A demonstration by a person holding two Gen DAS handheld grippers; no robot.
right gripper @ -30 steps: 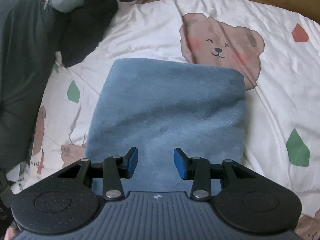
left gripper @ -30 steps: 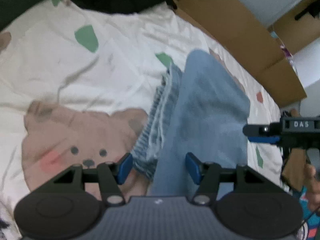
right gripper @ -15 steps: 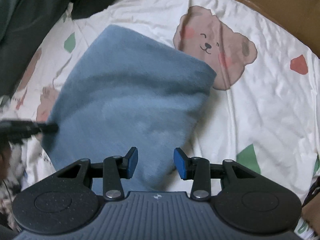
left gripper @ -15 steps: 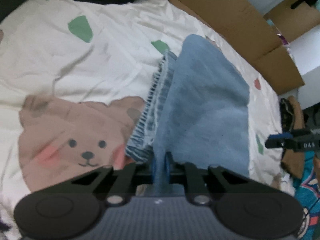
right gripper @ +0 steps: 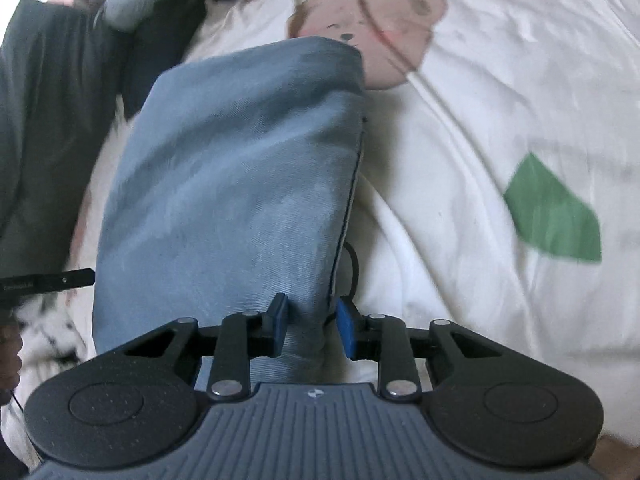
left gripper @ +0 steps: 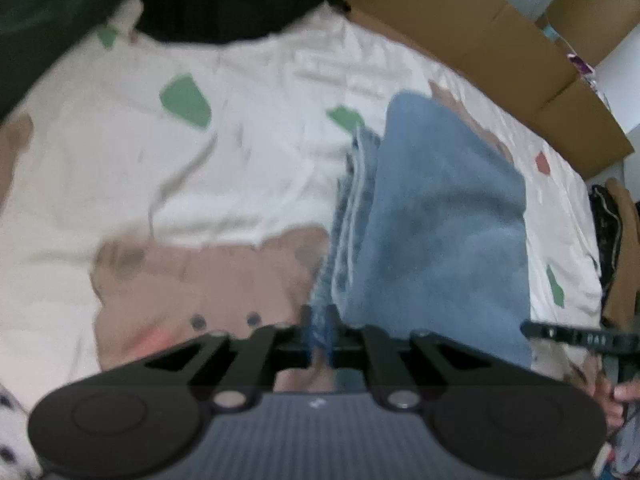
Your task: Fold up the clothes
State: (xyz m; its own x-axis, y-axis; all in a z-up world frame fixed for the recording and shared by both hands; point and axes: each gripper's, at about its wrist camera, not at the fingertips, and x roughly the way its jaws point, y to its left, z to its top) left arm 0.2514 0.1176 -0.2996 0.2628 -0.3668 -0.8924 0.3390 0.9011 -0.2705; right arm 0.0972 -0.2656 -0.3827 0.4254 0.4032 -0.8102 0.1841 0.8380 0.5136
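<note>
Blue folded denim jeans [right gripper: 232, 184] lie mid-frame on the white bear-print bedsheet [right gripper: 480, 128]; left gripper [left gripper: 318, 330] jaws clamp their edge, right gripper [right gripper: 310, 326] jaws are closing around a corner, lettering illegible

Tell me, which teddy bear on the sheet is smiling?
The bear peeking out just behind the folded blue jeans shows a little smile; the other bear, beside the jeans, shows only two dot eyes.
</note>
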